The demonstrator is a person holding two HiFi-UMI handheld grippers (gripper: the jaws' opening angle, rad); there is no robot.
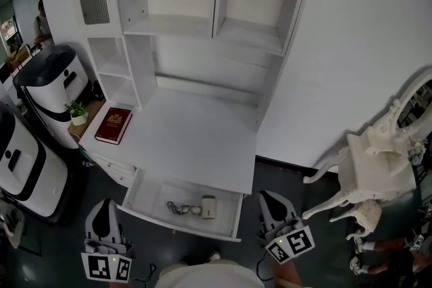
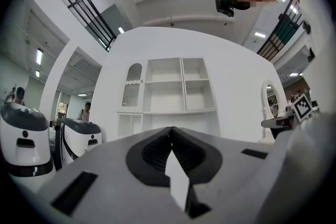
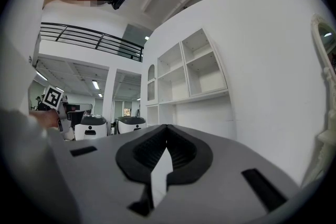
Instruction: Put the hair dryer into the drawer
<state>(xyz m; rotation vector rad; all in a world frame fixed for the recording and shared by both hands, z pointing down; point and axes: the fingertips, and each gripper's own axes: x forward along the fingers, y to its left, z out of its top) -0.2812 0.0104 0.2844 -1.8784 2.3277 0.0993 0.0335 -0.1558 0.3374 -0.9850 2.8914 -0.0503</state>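
Note:
The white drawer (image 1: 138, 193) under the desk stands pulled out. Inside it lies the hair dryer (image 1: 208, 207) with its coiled cord (image 1: 178, 207) to its left. My left gripper (image 1: 103, 212) hangs below the drawer's left front corner, shut with nothing in it. My right gripper (image 1: 268, 203) sits just right of the drawer's right end, also shut and empty. In the left gripper view the jaws (image 2: 170, 132) meet at their tips and face the white shelf unit (image 2: 170, 94). In the right gripper view the jaws (image 3: 166, 131) meet too.
A dark red book (image 1: 113, 125) lies on the left of the white desk top (image 1: 196, 138). Two white and black machines (image 1: 50, 88) and a small potted plant (image 1: 77, 111) stand at the left. A white ornate dressing table (image 1: 378, 165) stands at the right.

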